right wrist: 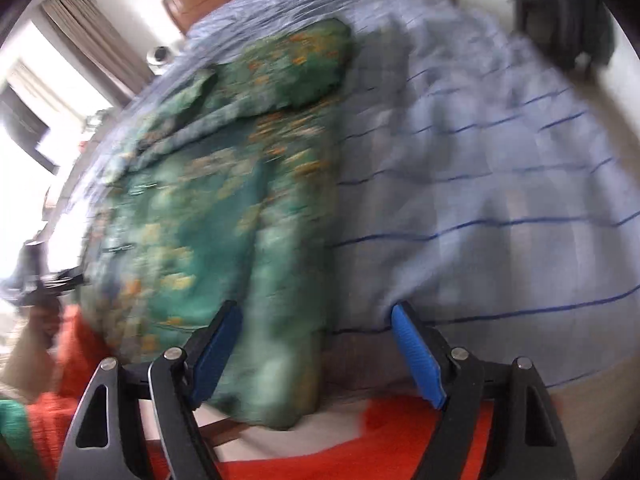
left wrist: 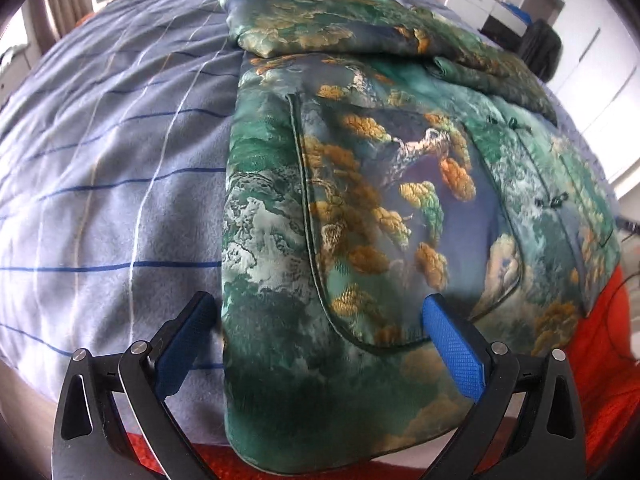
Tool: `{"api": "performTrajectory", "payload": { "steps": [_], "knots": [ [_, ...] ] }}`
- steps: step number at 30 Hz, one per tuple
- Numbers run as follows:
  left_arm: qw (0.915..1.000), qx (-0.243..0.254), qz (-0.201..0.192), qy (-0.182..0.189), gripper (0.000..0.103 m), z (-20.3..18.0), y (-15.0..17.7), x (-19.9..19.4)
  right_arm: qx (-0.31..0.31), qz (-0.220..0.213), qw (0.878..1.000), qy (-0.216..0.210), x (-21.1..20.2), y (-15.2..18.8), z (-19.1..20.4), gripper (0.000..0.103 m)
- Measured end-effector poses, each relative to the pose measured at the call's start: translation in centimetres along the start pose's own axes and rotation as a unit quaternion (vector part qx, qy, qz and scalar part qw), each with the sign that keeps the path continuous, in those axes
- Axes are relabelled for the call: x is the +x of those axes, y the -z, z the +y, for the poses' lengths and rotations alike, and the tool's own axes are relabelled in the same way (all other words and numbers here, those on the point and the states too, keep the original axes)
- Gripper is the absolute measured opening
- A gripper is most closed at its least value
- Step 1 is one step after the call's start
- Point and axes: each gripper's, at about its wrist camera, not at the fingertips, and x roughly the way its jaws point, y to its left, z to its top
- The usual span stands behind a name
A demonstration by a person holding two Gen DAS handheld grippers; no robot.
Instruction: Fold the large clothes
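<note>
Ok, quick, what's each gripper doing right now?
Left gripper: open, holding nothing, over the green jacket.
Right gripper: open, holding nothing, at the jacket's near edge.

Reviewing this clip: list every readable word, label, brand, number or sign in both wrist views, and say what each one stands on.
None can be read in either view.
The green brocade jacket carries only woven landscape patterns, no lettering.
The striped blue bedsheet shows lines only.
The left gripper and the right gripper show no markings.
The right wrist view is motion-blurred, so small print there could not be told.
</note>
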Motion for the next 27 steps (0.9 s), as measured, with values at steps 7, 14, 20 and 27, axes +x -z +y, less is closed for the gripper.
{"api": "performTrajectory", "payload": {
  "steps": [7, 14, 20, 27],
  "knots": [
    [0.9986, 0.013, 0.026, 0.043, 0.100, -0.9, 1.1, 0.1, -0.010, 0.036, 0.999, -0.028, 2.1, 0.6, 2.2, 0.078],
    [0.9978, -0.024, 0.052, 0.033, 0.027, 0.0, 0.2, -1.4, 0.004, 0.054, 0.998, -0.028, 1.4, -1.0, 2.4, 0.021],
    [0.9983, -0.027, 0.024, 0.045, 0.015, -1.1, 0.0, -6.2, -0.030, 0.010, 0.999, -0.026, -4.0, -2.1, 5.6, 0.013],
    [0.9975, 0.003, 0.033, 0.063, 0.014, -2.9, 3.1, -11.1, -0.034, 0.030, 0.997, -0.062, -8.5, 0.3, 7.3, 0.013]
  ]
}}
